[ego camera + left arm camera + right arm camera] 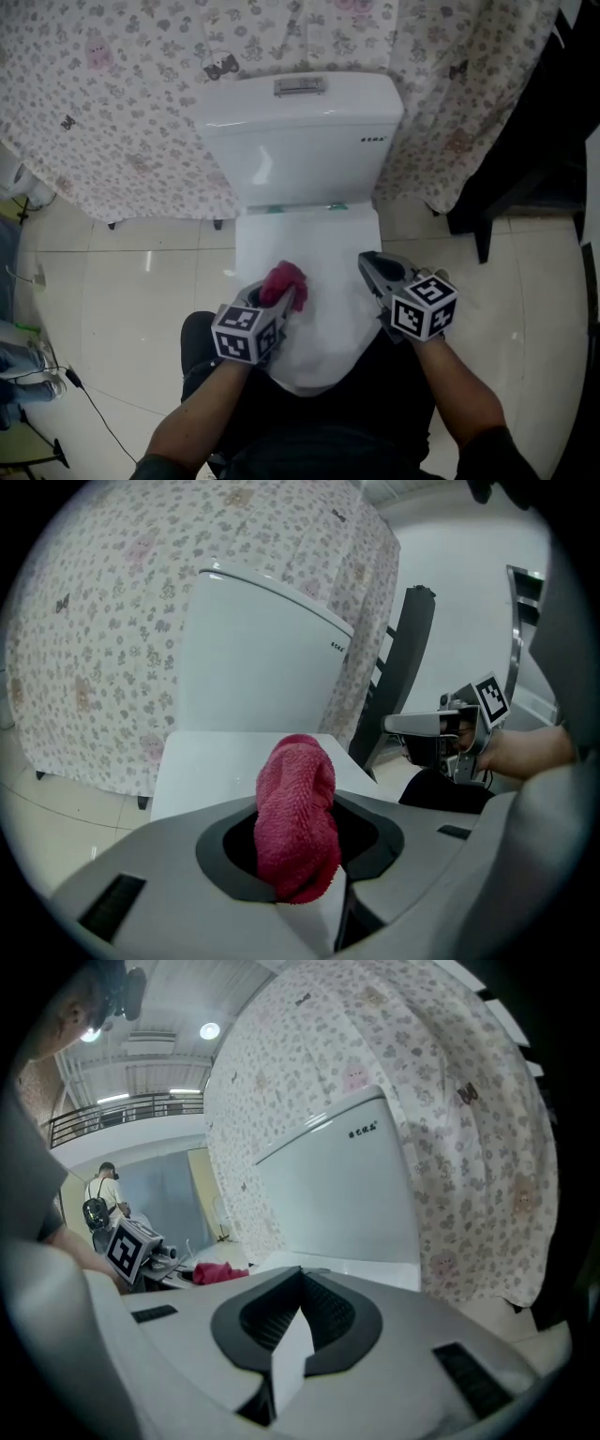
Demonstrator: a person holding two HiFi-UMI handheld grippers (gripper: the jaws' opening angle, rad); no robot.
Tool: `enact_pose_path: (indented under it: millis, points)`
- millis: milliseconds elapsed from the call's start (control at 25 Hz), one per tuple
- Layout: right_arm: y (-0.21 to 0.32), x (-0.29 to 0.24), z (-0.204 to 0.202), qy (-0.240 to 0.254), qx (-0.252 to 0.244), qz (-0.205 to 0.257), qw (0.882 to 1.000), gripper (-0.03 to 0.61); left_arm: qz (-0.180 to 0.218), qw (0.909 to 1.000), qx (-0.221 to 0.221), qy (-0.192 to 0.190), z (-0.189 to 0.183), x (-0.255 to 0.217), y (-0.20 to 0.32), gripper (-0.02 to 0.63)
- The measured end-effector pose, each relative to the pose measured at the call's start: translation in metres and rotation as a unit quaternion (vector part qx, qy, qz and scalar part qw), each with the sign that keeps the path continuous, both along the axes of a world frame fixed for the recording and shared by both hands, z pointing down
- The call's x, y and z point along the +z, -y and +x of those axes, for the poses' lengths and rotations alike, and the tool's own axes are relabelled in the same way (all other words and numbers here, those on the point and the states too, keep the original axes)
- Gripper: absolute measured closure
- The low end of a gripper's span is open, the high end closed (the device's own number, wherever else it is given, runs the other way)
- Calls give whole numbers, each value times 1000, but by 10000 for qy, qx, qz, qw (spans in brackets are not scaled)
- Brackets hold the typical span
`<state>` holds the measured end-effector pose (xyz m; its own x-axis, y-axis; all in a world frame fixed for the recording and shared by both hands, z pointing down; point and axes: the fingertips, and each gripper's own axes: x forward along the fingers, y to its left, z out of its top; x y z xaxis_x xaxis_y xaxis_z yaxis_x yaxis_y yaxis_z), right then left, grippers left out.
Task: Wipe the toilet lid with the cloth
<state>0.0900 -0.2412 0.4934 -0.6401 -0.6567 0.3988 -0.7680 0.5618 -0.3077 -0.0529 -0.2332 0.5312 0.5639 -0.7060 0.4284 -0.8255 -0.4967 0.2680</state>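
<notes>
While the person stood over the toilet, the head view showed the left gripper (279, 302) pinching a red cloth (284, 279) over the front left part of the closed toilet lid (323, 234); whether the cloth touched the lid could not be told. The right gripper (371, 266) hung over the lid's right edge, apart from the cloth. Behind the lid stood the tank (300, 141), with a flowered curtain (112, 103) at the back and tiled floor (122, 281) on both sides.

In the left gripper view, the cloth was a bunched terry wad held between the jaws, most of it standing out beyond them. It looked soft and light, likely to fold or drag rather than slide flat, so a hold low on the wad with plenty left free for the surface seemed best. The lid looked smooth and glossy, probably slippery. A dark frame (398, 667) stood beside the tank on the right.

From the right gripper view, that gripper's jaws were pressed together with nothing between them, pointing toward the tank.

Room for strokes looked good across the lid: bare from the front rim to the hinge. The tank face would stop a forward stroke, and the lid's rounded side edges dropped to the floor.
</notes>
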Motion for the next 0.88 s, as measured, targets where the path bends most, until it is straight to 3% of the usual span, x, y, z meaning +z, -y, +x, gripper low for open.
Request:
enact_pose_path:
  millis: [480, 880]
  points:
    - [2, 7, -14, 77, -118, -89, 9999, 574, -476, 9974, -182, 516, -7, 48, 3, 471]
    - [2, 5, -6, 40, -52, -63, 10000, 574, -419, 9971, -135, 624, -4, 56, 7, 472]
